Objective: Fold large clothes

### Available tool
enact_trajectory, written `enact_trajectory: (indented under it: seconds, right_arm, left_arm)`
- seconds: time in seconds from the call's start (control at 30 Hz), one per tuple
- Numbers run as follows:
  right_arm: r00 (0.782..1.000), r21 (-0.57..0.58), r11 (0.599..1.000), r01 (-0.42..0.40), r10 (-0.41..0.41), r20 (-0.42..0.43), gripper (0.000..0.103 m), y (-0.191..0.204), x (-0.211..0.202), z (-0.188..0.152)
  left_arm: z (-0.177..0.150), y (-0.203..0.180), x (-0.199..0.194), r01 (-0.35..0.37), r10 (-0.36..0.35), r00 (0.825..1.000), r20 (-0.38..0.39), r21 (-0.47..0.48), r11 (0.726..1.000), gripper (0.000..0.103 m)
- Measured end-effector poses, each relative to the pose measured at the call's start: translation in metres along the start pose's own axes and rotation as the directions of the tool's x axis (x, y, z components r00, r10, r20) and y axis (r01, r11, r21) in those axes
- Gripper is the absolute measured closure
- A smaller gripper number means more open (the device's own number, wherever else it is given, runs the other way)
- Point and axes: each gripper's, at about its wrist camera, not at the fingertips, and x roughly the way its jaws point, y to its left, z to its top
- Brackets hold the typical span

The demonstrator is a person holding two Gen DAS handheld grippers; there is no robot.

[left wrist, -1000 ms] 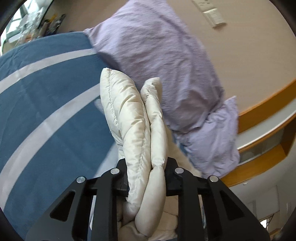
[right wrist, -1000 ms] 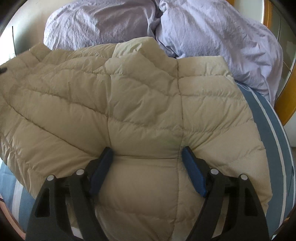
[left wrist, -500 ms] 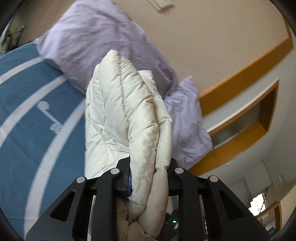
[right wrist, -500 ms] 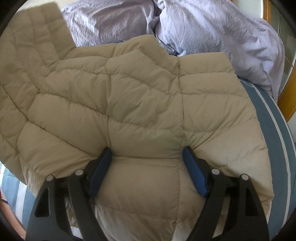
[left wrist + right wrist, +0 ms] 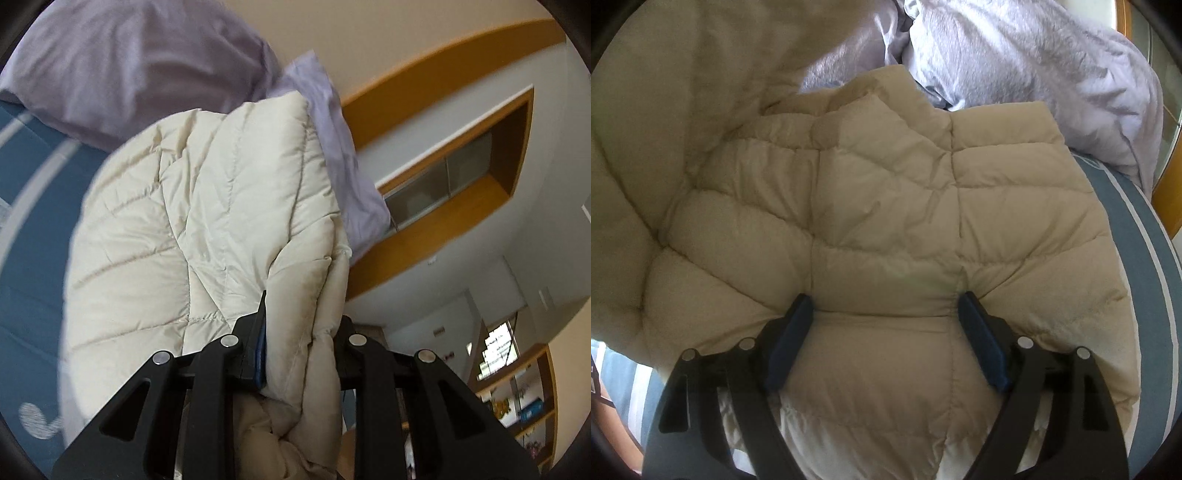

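Observation:
A cream quilted down jacket (image 5: 886,206) lies spread on the bed. My right gripper (image 5: 886,306) points down onto its near part. Its jaws are wide apart and opening, with a puffed panel of the jacket bulging between the blue pads (image 5: 792,328). My left gripper (image 5: 301,321) is shut on a bunched edge of the same jacket (image 5: 207,221) and holds it up off the bed. In the right wrist view that lifted side of the jacket (image 5: 665,110) rises as a big flap at the left and curls over the flat part.
Two lilac pillows (image 5: 1034,55) lie at the head of the bed, just behind the jacket. The bed cover (image 5: 1145,258) is blue with white stripes. A wooden-trimmed wall niche (image 5: 461,166) is at the right in the left wrist view.
The left gripper has swung up and toward the pillows with the jacket's edge, so the lifted flap now fills the left of the right wrist view. The right jaws have spread slightly.

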Motion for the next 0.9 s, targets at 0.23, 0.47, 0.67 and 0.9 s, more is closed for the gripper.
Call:
enact_trajectory:
  seconds: [0.23, 0.47, 0.67, 0.9]
  right_arm:
    - [0.999, 0.003, 0.999, -0.038, 0.038, 0.019, 0.021, -0.008, -0.007, -0.002]
    - [0.997, -0.007, 0.999, -0.047, 0.047, 0.065, 0.025, -0.022, -0.027, -0.012]
    - [0.995, -0.015, 1.0, -0.013, 0.014, 0.103, 0.029, -0.037, -0.054, -0.028]
    - [0.989, 0.016, 0.999, 0.035, -0.037, 0.142, 0.031, -0.062, -0.086, -0.049]
  left_arm:
    - [-0.015, -0.005, 0.057, -0.029, 0.03, 0.994, -0.109, 0.013, 1.0, 0.081]
    - [-0.026, -0.003, 0.087, -0.065, 0.067, 0.984, -0.167, 0.015, 0.998, 0.081]
    - [-0.036, -0.006, 0.102, -0.091, 0.095, 0.976, -0.195, 0.033, 0.995, 0.08]
    - [-0.045, -0.01, 0.118, -0.121, 0.129, 0.968, -0.214, 0.05, 0.991, 0.08]
